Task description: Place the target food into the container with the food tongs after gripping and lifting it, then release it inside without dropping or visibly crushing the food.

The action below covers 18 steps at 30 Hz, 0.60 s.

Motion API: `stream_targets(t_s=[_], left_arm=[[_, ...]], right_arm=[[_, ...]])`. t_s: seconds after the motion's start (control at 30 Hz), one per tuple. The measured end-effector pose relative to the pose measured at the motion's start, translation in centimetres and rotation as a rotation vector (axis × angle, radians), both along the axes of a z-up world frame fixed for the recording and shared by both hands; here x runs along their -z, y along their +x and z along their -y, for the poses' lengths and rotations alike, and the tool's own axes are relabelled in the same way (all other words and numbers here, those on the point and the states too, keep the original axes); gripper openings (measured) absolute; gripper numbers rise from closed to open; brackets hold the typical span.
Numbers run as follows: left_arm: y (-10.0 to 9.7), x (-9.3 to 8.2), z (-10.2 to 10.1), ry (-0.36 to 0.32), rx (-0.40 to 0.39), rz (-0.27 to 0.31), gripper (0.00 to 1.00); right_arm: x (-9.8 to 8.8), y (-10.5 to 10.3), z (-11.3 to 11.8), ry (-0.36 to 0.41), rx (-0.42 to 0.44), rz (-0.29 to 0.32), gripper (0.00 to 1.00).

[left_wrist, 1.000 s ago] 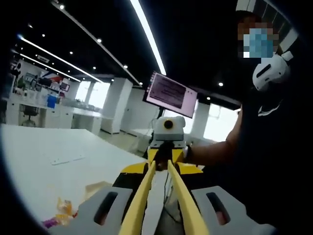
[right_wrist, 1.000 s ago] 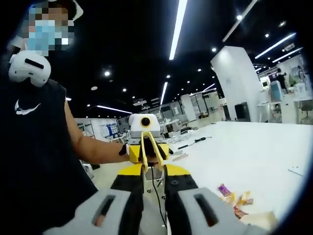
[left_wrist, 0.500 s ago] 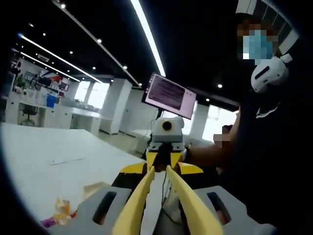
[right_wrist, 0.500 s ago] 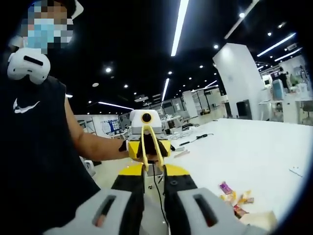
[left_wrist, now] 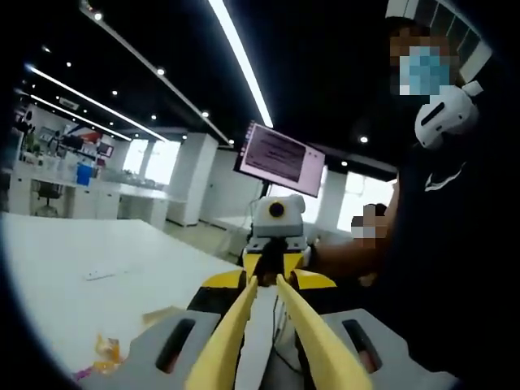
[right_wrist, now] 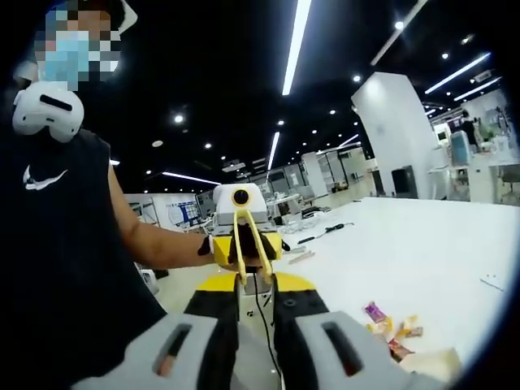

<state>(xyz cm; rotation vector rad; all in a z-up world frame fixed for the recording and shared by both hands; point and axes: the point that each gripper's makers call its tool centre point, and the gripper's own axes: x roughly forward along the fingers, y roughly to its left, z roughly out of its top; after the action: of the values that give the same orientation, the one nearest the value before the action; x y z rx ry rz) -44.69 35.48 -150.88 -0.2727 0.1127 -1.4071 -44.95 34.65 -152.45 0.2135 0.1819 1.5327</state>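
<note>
Above the white table [right_wrist: 422, 244], I hold both grippers facing each other.
My left gripper [left_wrist: 266, 280] clasps yellow food tongs [left_wrist: 244, 325], nearly shut; my right gripper [right_wrist: 256, 280] is clenched, empty. Wrapped snacks [right_wrist: 388, 323] lie on the table, well apart from both.

The tongs [left_wrist: 264, 325] are yellow, held in a left gripper [right_wrist: 244, 244] of yellow, black and grey. The table [right_wrist: 422, 244] is white. Small wrappers [right_wrist: 388, 325] on it are purple, yellow and red. The person's shirt [right_wrist: 57, 268] is black with a white mark.
</note>
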Motion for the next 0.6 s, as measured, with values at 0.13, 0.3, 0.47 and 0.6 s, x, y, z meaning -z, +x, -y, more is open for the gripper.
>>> stream_targets(t_s=[0.13, 0.3, 0.47, 0.6], left_arm=[[-0.5, 0.3, 0.7, 0.012, 0.017, 0.003, 0.19], [-1.0, 0.4, 0.6, 0.011, 0.012, -0.007, 0.20], [-1.0, 1.0, 0.3, 0.035, -0.007, -0.003, 0.21], [-0.4, 1.4, -0.6, 0.045, -0.033, -0.002, 0.22]], right_arm=[[-0.1, -0.3, -0.5, 0.016, -0.006, -0.006, 0.18], [0.1, -0.8, -0.5, 0.014, -0.013, -0.009, 0.18], [0.6, -0.8, -0.3, -0.005, 0.032, 0.032, 0.22], [1.0, 0.6, 0.8, -0.019, 0.118, 0.061, 0.31]])
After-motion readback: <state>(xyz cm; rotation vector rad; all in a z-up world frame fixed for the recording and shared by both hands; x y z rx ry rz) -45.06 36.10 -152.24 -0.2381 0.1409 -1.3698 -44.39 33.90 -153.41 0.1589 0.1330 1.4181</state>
